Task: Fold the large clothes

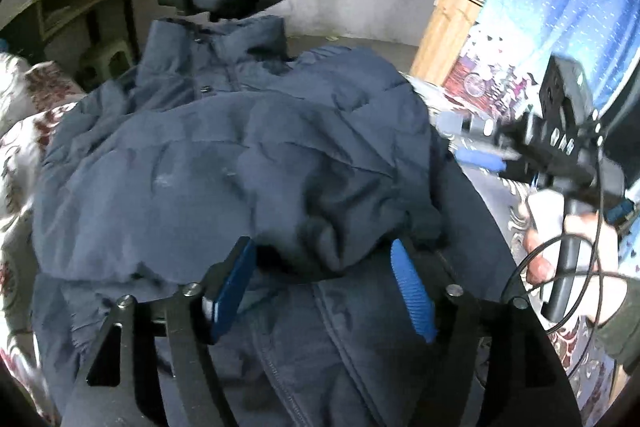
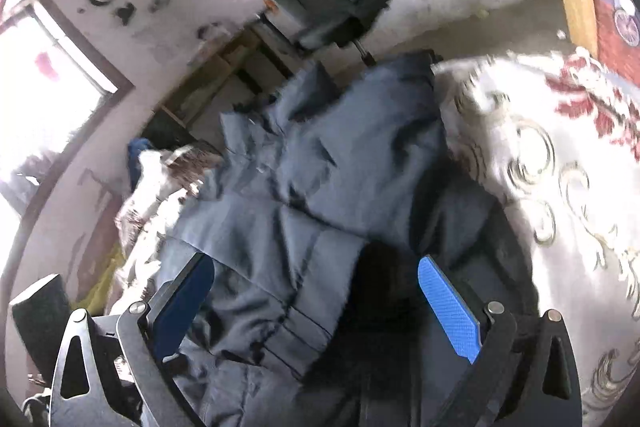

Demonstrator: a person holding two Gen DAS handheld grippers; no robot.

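The dark blue jacket (image 1: 240, 155) lies on the flowered bedspread (image 2: 560, 155), a sleeve folded over its front. Both the left gripper (image 1: 320, 279) and the right gripper (image 2: 316, 303) stand wide open over it, holding nothing.

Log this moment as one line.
stage: sleeve folded onto jacket | item: navy puffer jacket on floral bedspread | left gripper: open, over sleeve cuff | right gripper: open, above jacket
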